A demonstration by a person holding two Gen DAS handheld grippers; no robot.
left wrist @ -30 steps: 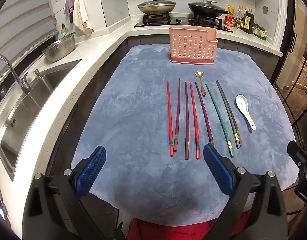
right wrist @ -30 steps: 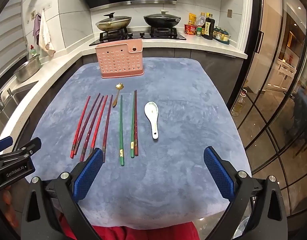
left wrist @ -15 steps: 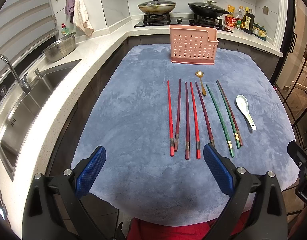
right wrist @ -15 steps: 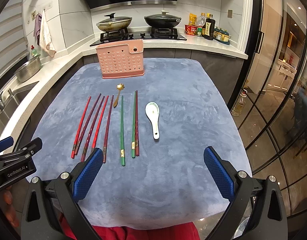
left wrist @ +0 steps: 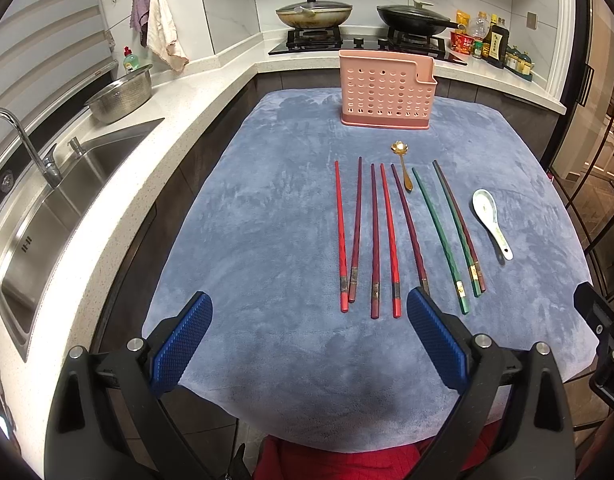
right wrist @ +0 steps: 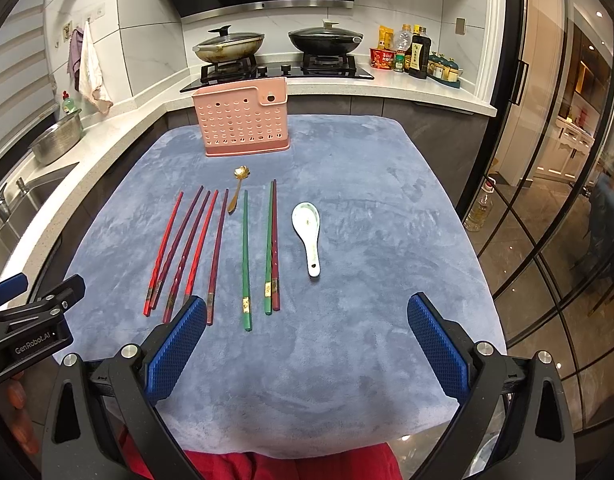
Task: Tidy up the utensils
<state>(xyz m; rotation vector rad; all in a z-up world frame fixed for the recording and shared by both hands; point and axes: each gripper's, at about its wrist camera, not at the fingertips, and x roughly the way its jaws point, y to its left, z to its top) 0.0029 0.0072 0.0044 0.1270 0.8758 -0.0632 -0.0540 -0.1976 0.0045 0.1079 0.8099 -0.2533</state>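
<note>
Several red, maroon and green chopsticks (left wrist: 374, 236) (right wrist: 197, 248) lie side by side on a blue-grey mat (left wrist: 267, 220) (right wrist: 367, 240). A small gold spoon (left wrist: 402, 164) (right wrist: 237, 186) lies beyond them, and a white ceramic spoon (left wrist: 490, 220) (right wrist: 309, 236) lies to their right. A pink perforated utensil holder (left wrist: 386, 90) (right wrist: 243, 122) stands upright at the mat's far end. My left gripper (left wrist: 307, 336) is open and empty above the mat's near edge. My right gripper (right wrist: 307, 336) is open and empty, nearer than the chopstick ends.
A steel sink (left wrist: 63, 204) with a tap and a steel colander (left wrist: 123, 94) are on the white counter at left. A stove with two lidded pans (right wrist: 275, 42) and bottles (right wrist: 417, 54) is behind the holder. Glass doors (right wrist: 555, 200) stand at right.
Both grippers have shifted very slightly. The utensils have not moved.
</note>
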